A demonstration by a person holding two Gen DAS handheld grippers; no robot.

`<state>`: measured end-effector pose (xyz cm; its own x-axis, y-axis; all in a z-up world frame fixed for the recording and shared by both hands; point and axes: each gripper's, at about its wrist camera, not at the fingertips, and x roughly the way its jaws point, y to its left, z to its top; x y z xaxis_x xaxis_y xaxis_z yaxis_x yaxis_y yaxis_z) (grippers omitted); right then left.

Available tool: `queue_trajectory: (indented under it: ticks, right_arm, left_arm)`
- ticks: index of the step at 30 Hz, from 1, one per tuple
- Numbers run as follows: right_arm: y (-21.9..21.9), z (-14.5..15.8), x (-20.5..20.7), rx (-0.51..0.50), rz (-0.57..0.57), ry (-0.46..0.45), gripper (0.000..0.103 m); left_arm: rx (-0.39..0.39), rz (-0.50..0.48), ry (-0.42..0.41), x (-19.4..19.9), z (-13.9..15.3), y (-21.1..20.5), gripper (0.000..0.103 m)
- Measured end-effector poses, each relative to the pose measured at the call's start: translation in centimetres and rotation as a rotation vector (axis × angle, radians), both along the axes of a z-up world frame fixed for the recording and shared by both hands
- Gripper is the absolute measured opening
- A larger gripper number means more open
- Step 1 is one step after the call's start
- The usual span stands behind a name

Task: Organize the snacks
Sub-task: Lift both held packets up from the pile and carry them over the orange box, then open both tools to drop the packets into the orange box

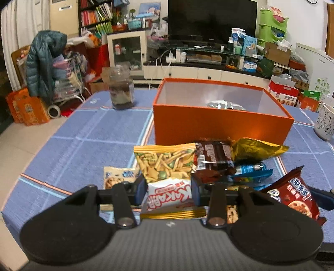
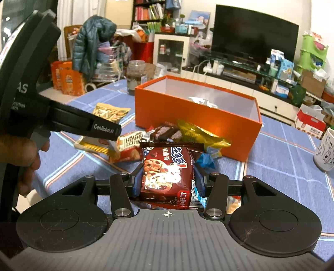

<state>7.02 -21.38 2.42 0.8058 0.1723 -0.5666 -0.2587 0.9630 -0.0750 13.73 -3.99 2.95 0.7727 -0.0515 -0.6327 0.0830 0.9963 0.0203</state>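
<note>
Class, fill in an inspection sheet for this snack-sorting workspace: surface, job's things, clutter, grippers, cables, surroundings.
Surface: blue checked tablecloth.
Job's things: open orange box holding one silvery packet; loose snack packets heaped in front of it.
Clutter: glass jar and patterned mug on the table.
Grippers: left gripper shut on the yellow-and-white snack packet; right gripper shut on the red cookie packet.
Cables: white leads and power strip by the TV stand.
Surroundings: television, bookshelf, jacket, boxes.

I see glossy foil snack packets (image 1: 167, 164), a matt orange cardboard box (image 1: 219, 125), a woven blue cloth (image 1: 100, 129) over the bench, and a glass jar (image 1: 121, 87)
</note>
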Motion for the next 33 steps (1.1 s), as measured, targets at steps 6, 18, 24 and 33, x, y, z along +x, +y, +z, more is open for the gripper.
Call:
queue_trajectory:
  ticks: [6, 18, 24, 33]
  right_arm:
    - [-0.4, 0.6, 0.0, 0.013, -0.014, -0.017, 0.034]
    - [-4.5, 3.1, 1.3, 0.083, -0.108, -0.053, 0.034]
    - [-6.6, 5.0, 4.7, 0.11, -0.14, -0.087, 0.034]
    - [-9.8, 5.2, 18.7, 0.226, -0.235, -0.007, 0.034]
  left_arm:
    - [-0.014, -0.001, -0.006, 0.0, 0.5, 0.2, 0.04]
    - [-0.071, -0.036, -0.006, 1.7, 2.4, 0.5, 0.04]
    - [-0.09, -0.046, -0.025, 4.8, 4.2, 0.5, 0.04]
    - [-0.073, -0.059, 0.012, 15.3, 4.9, -3.3, 0.04]
